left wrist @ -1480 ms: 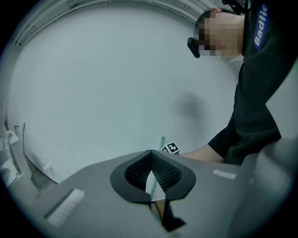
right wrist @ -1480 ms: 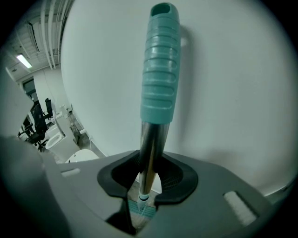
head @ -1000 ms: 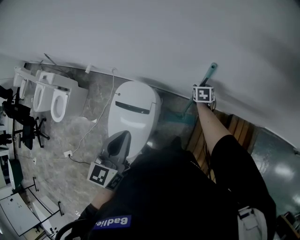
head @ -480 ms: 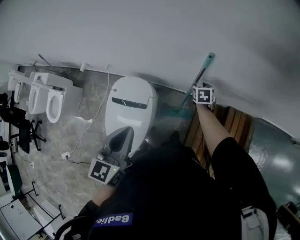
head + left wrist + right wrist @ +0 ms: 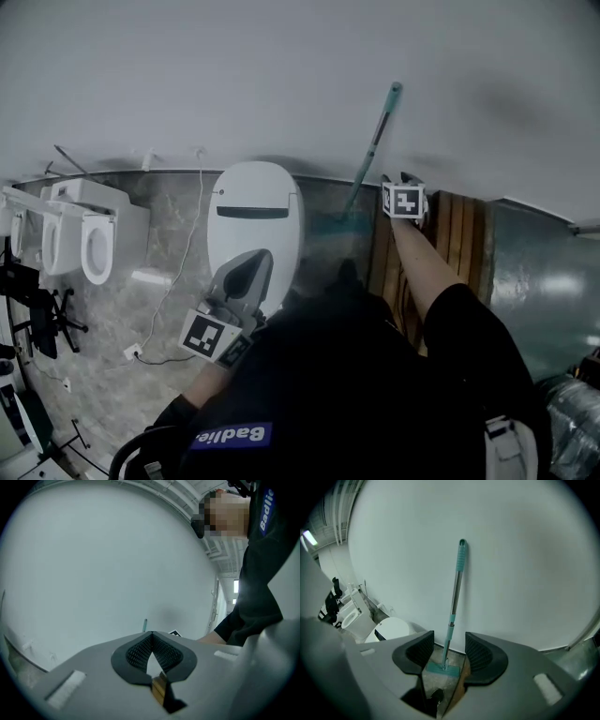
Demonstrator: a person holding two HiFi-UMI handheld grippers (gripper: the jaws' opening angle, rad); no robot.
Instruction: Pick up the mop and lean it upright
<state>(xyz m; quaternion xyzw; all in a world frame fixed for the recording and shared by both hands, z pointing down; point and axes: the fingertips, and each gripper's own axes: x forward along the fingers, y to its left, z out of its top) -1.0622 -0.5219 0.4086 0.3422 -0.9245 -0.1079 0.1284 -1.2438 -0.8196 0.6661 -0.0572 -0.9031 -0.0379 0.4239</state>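
A plain white wall (image 5: 281,75) rose over a grey stone-patterned floor (image 5: 169,253) in a room where a person in a dark top (image 5: 356,375) stood and worked with a claw in each hand. A large white toilet (image 5: 255,211), lid down, sat against the wall's foot, and a row of wall-side toilets (image 5: 89,239) lined the left. To the right of the large toilet lay a strip of wooden slats (image 5: 464,234). The mop (image 5: 373,141) stood upright between the toilet and the slats, with the teal grip at the top of its long handle leaning on the wall and its flat teal head (image 5: 442,668) on the floor at the wall's foot. The right claw (image 5: 449,641) was held out near the handle with its jaws wide apart and gripped nothing; the mop lined up with the gap but stood beyond the jaws, untouched. The left claw (image 5: 152,632), low over the toilet lid, had its jaws closed tip to tip with nothing between them.
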